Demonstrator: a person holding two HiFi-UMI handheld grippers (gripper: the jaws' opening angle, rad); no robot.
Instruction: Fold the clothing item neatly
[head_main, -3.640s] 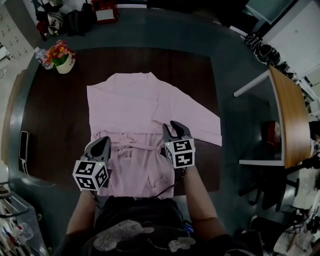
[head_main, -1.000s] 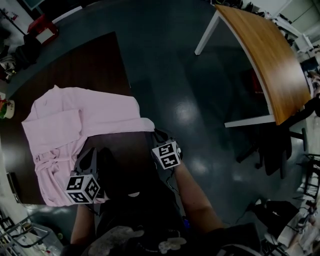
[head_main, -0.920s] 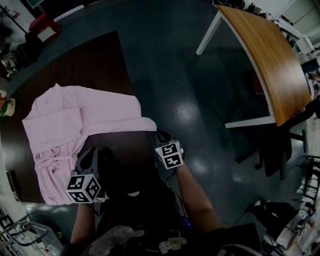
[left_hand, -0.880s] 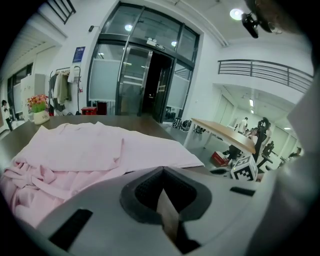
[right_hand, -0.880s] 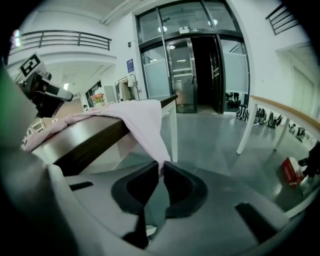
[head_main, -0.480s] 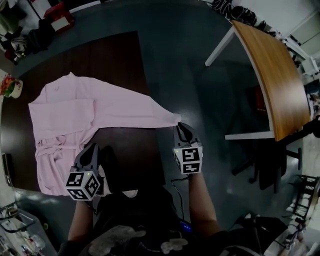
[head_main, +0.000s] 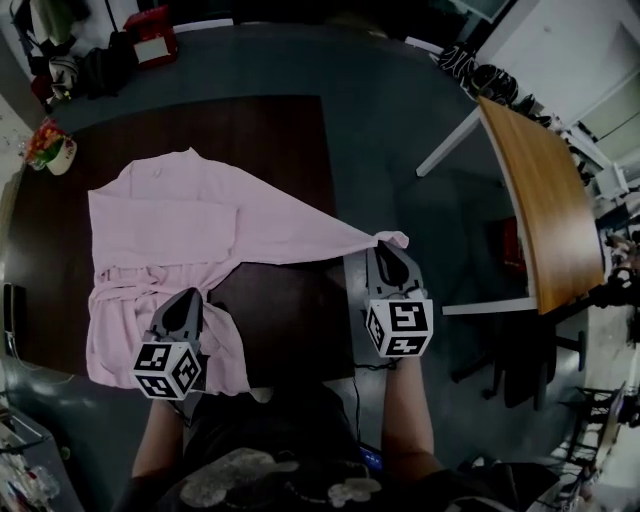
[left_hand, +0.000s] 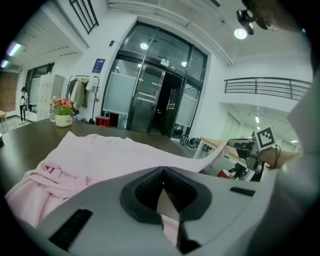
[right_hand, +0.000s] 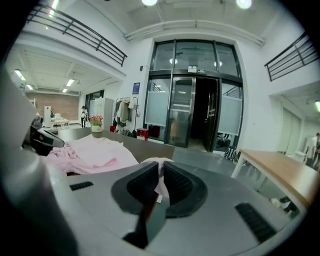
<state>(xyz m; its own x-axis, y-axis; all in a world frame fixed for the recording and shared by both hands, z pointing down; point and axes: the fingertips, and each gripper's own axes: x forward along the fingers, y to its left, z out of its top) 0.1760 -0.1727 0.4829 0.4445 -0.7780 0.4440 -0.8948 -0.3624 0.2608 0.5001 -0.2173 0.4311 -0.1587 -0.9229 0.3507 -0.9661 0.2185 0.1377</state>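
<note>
The sleeve fold is judged to be the step in hand; the pink garment (head_main: 170, 230) is spread on the dark table (head_main: 280, 130), with its sleeve (head_main: 300, 240) stretched taut past the table's right edge; the cuff is pinched in the closed jaws of the right gripper (head_main: 386, 250); the hem near the table's front edge is pinched by the left gripper (head_main: 188, 298); next, the sleeve probably needs to be carried back over the body and laid flat. Counted: one garment, two grippers, one dark table, one flower pot (head_main: 55, 150) at the table's far left corner.
</note>
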